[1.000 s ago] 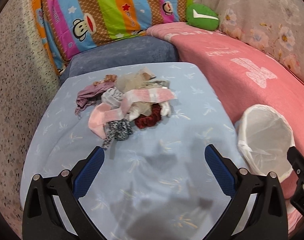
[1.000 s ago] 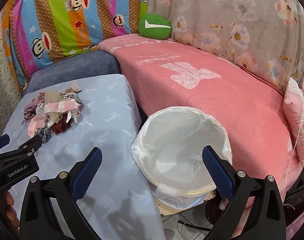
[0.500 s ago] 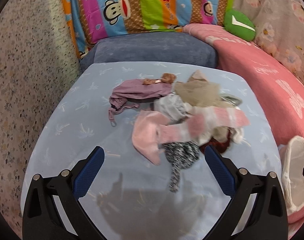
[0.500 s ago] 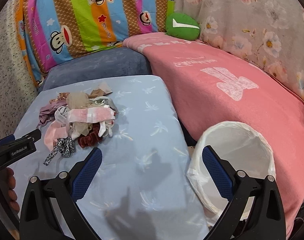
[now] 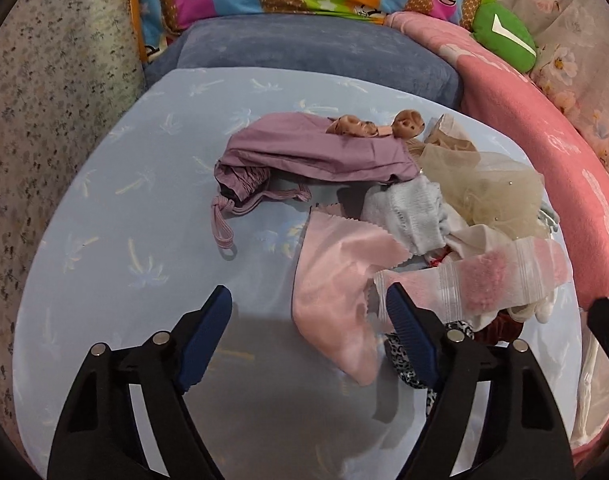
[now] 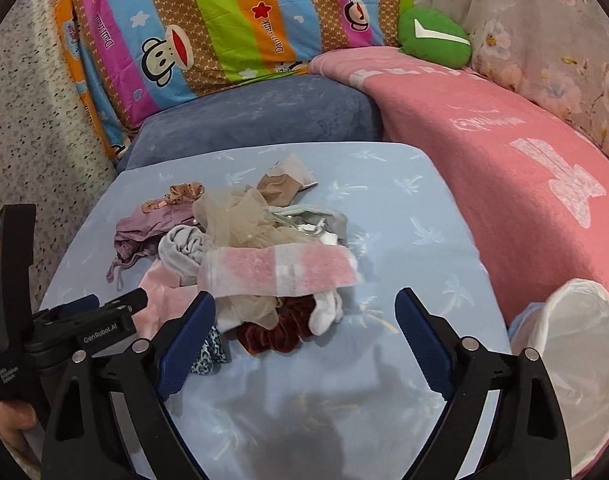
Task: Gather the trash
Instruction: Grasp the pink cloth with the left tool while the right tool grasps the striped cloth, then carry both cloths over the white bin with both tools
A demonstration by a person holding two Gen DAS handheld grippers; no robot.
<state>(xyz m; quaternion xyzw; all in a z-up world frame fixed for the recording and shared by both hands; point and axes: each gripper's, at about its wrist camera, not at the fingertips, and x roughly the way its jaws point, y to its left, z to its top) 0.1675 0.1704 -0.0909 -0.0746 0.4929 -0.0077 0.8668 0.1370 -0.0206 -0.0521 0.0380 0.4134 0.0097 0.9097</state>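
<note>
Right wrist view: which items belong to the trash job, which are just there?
Job:
- pile of fabric scraps on the light blue tabletop
- lined bin, right of the table

Just there:
- monkey-print pillow
- green cushion
- pink blanket
- blue seat cushion

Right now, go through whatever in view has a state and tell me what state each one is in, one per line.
left gripper: jaws closing, nothing pressed between them, over the pink satin cloth's edge
right gripper: jaws closing, nothing gripped, above the pile
trash bin: open, white liner, looks empty
pink satin cloth: loose on the table
purple pouch: lying flat, cord trailing
dark red scrunchie: partly buried at the pile's near edge
</note>
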